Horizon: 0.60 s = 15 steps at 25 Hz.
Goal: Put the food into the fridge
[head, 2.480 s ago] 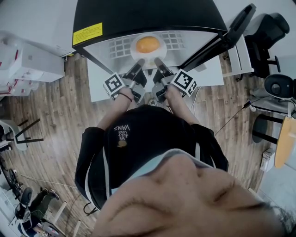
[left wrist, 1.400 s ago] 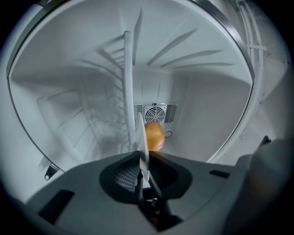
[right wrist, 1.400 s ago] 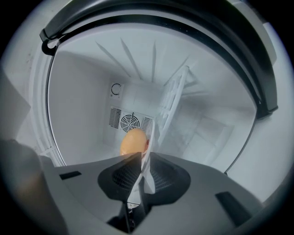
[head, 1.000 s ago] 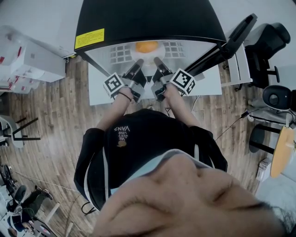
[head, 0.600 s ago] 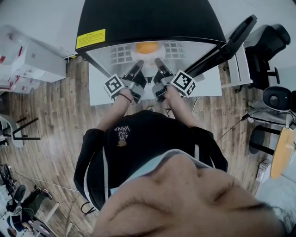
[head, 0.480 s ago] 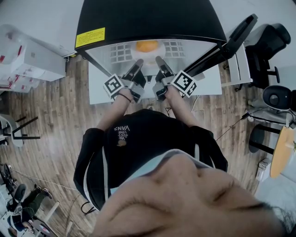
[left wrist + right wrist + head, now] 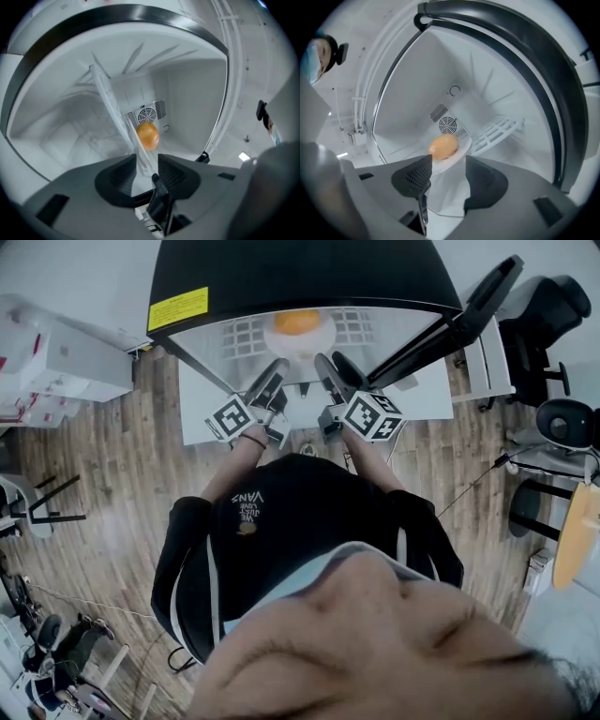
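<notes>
An orange bun (image 7: 298, 322) lies on a white plate (image 7: 324, 335) inside the open black fridge (image 7: 300, 273). In the right gripper view the bun (image 7: 444, 146) and plate (image 7: 458, 151) rest on the fridge floor just beyond my right gripper (image 7: 447, 161), whose jaws are opening with nothing pressed between them. The left gripper view shows the plate (image 7: 117, 108) edge-on. Its rim runs into the gap of my left gripper (image 7: 146, 164), whose jaws stand slightly apart around it, with the bun (image 7: 148, 136) just past them. Both grippers (image 7: 279, 365) (image 7: 324, 362) sit at the fridge mouth.
A round fan vent (image 7: 449, 125) sits on the fridge's back wall, and a white wire shelf (image 7: 497, 131) lies to the right. The fridge door (image 7: 469, 301) stands open at the right. White boxes (image 7: 56, 362) stand on the wooden floor to the left, office chairs (image 7: 548, 296) to the right.
The plate with the bun has gone deeper into the fridge and stays there. Both grippers have drawn back a little, and the right jaws have spread apart.
</notes>
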Each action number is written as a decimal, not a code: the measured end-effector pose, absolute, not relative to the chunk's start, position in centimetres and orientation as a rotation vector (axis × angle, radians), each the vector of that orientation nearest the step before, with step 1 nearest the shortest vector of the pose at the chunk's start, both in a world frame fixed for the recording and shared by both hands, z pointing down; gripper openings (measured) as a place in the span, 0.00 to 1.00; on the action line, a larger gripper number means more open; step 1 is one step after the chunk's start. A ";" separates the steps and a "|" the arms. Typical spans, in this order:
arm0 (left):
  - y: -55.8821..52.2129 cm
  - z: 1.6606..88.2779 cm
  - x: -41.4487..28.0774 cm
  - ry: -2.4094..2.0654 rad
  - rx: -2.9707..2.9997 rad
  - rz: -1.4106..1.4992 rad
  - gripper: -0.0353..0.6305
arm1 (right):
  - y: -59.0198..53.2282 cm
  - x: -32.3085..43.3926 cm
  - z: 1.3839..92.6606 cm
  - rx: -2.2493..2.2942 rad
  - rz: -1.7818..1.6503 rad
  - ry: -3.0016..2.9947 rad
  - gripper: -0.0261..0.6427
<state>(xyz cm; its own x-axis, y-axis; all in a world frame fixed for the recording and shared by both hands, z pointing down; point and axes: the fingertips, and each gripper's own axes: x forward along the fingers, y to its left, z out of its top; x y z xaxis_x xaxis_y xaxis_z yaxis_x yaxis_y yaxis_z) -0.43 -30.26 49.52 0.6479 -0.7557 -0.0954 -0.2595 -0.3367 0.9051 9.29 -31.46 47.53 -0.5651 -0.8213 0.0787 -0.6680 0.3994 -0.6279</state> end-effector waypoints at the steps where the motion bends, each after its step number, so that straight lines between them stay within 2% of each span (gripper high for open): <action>1: -30.1 49.5 -0.5 -0.813 1.913 -0.631 0.23 | -31.3 9.2 47.5 -1.325 -0.886 2.442 0.36; 10: -29.2 49.1 -0.3 -0.934 2.206 -0.421 0.23 | -29.9 8.3 48.3 -1.409 -0.763 2.602 0.36; 15: -28.8 49.4 0.4 -0.954 2.307 -0.296 0.23 | -29.3 8.3 48.5 -1.468 -0.670 2.669 0.31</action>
<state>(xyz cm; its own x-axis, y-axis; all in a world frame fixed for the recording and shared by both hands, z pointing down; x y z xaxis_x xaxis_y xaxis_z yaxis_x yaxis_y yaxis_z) 0.44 -28.80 49.43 0.7146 -0.6990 0.0272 -0.5608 -0.5491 0.6197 8.34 -29.34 48.51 -0.5569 -0.8102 0.1829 -0.8005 0.4648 -0.3784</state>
